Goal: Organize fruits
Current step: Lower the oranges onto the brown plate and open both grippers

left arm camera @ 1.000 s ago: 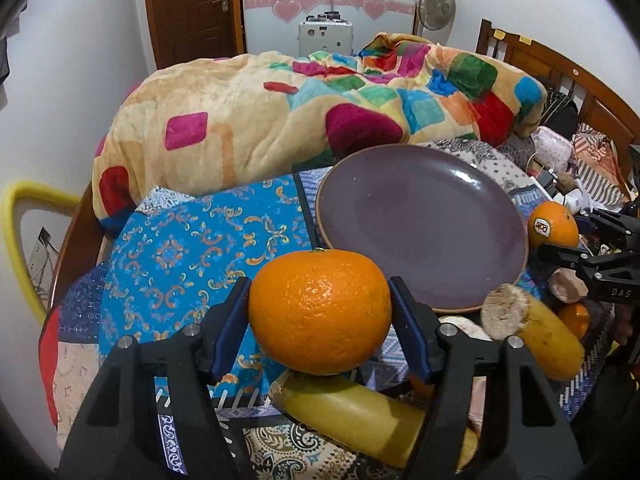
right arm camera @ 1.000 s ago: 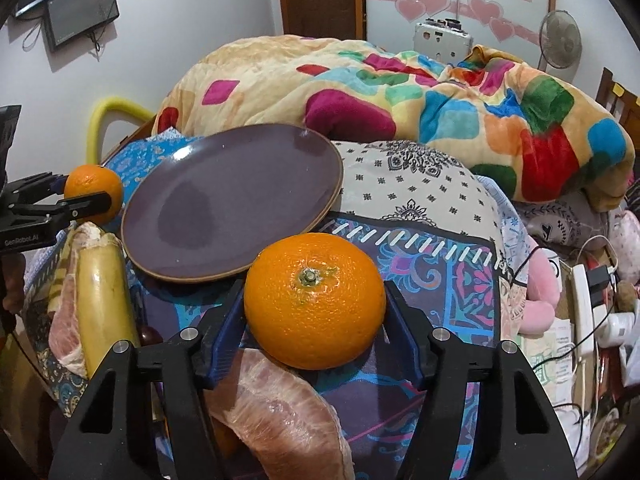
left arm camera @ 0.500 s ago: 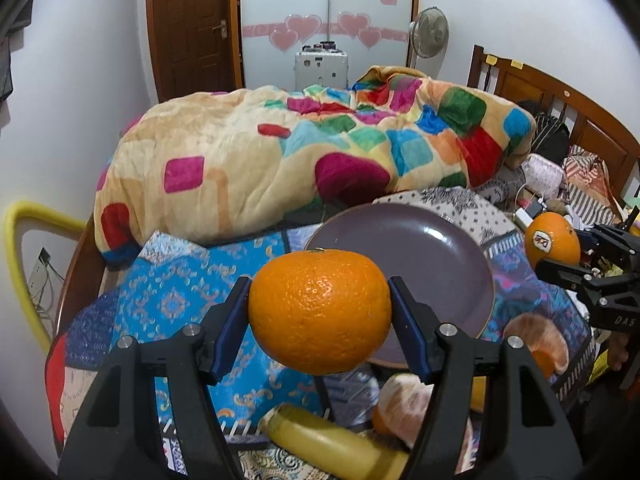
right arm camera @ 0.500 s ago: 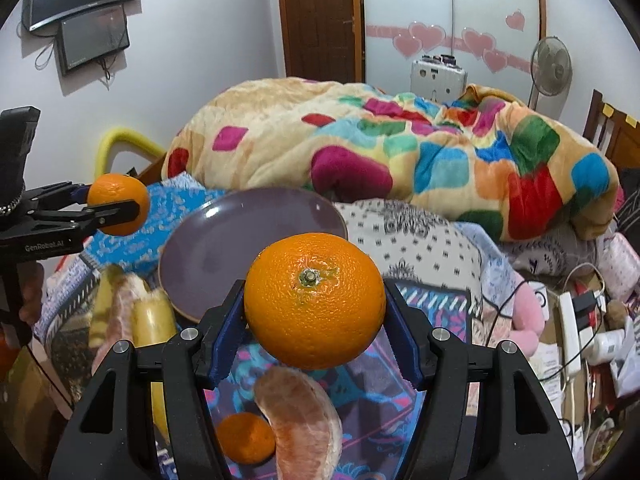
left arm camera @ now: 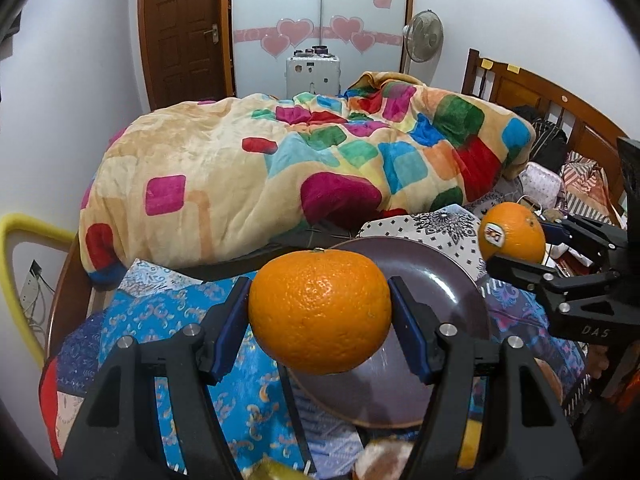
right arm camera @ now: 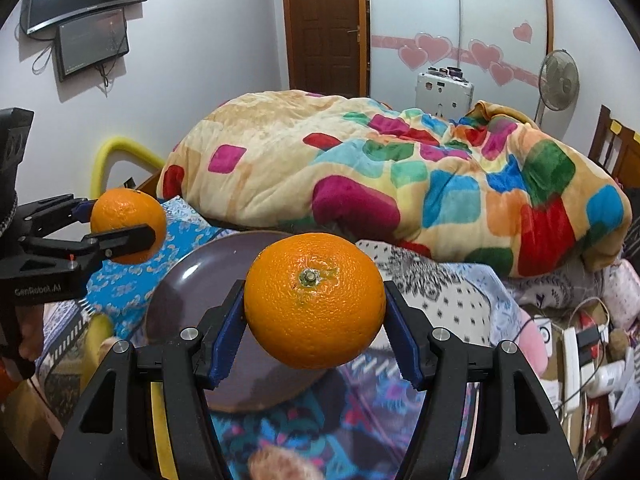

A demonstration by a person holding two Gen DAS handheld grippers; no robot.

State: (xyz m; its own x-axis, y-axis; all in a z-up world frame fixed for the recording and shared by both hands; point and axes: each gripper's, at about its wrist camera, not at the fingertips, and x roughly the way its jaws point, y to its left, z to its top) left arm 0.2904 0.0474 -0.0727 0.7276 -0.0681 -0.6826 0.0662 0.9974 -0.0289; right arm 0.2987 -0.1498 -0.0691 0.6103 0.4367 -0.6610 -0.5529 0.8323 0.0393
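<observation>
Both grippers have risen since a second ago, so the purple plate (left arm camera: pixel 448 280) now sits lower and smaller in each view and the quilted bed fills more of the frame. Left gripper (left arm camera: pixel 320 312) is clamped on an orange (left arm camera: pixel 320 312) held in the air above the plate's near edge; right gripper (right arm camera: pixel 314 300) likewise grips a second orange (right arm camera: pixel 314 300), stem end facing the camera, over the plate. Each fruit looks firm, fairly weighty and round, with a dimpled rind that should not slip against the blue pads; the hold across the widest middle seems the safe one. Below, a banana (right arm camera: pixel 98 328) and peeled citrus segments (left arm camera: pixel 384 460) are cut off by the gripper bodies and blurred.
</observation>
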